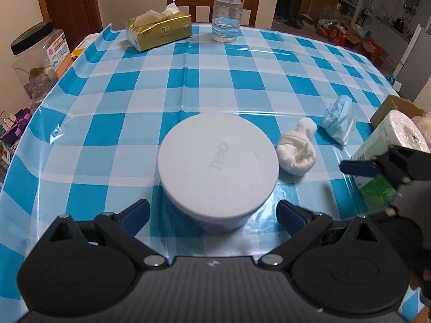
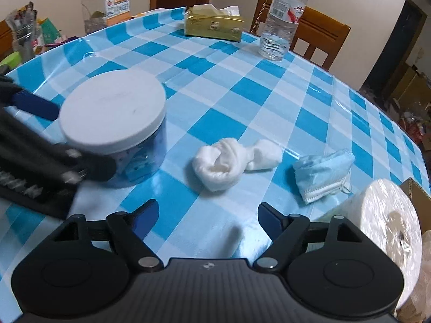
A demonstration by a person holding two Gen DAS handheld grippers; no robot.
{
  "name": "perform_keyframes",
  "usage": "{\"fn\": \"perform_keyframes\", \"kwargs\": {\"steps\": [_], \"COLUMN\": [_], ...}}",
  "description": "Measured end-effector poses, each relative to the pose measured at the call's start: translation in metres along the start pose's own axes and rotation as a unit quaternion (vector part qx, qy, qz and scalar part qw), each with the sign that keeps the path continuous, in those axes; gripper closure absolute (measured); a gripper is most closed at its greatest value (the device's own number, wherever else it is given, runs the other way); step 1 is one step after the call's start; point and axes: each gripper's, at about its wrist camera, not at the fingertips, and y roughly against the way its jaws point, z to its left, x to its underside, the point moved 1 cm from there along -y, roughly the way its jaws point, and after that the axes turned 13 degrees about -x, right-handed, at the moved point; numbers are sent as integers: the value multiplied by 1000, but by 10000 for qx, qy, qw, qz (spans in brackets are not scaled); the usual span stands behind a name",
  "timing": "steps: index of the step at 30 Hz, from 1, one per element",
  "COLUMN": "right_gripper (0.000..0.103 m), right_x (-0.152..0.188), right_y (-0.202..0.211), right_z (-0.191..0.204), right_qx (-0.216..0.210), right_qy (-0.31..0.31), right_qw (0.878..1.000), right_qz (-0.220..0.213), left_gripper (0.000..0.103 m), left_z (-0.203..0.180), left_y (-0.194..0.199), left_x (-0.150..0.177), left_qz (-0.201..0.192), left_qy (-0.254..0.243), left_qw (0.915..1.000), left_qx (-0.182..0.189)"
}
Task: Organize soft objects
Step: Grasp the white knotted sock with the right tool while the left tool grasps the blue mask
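The knotted white cloth bundle (image 2: 226, 162) lies mid-counter, well in from every edge, just ahead of the right claw (image 2: 208, 216), whose jaws stand fairly wide and empty. Being limp fabric with a loose cottony tail, it could slip out of a shallow pinch or drag across the glossy blue-checked plastic cover of the counter (image 2: 269, 86). The left claw (image 1: 212, 214), also wide and empty, straddles the clear round jar with its smooth white lid (image 1: 218, 161); bumping it could shove it. The crumpled pale-blue pleated face mask (image 2: 323, 172) lies nearer the right edge, thin and springy, with its ear loops apt to snag.
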Motion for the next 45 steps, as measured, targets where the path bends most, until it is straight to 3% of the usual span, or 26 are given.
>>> {"fn": "perform_keyframes", "kwargs": {"steps": [10, 13, 24, 28, 33, 35, 37, 42, 45], "right_gripper": [38, 53, 54, 54, 46, 22, 17, 16, 16], "right_x": [-19, -23, -8, 5, 18, 20, 22, 27, 31], "right_y": [-23, -27, -5, 5, 15, 20, 26, 24, 22], "right_z": [-9, -11, -3, 6, 9, 8, 7, 6, 5], "right_qx": [193, 170, -154, -268, -303, -273, -318, -374, -414], "right_qy": [58, 28, -28, 27, -6, -71, -134, -175, -205], "right_qw": [9997, 9998, 9999, 9996, 9995, 9996, 9992, 9990, 9988], "right_qz": [-151, -136, -32, 54, 61, -15, -177, -150, -132], "left_gripper": [3, 3, 3, 3, 3, 3, 3, 3, 3], "left_z": [6, 6, 6, 6, 5, 0, -9, -48, -79], "left_y": [5, 3, 9, 20, 35, 42, 50, 50, 29], "left_x": [2, 3, 8, 9, -9, -25, -45, -89, -107], "left_qz": [19, 41, 12, -13, -124, -277, -513, -914, -874], "left_qy": [-1, -6, -131, -440, -1056, -1352, -1632, -2325, -2766], "left_qw": [10000, 10000, 9999, 9990, 9940, 9899, 9845, 9658, 9530], "left_qx": [-25, -13, -44, 15, 242, 319, 398, 688, 875]}}
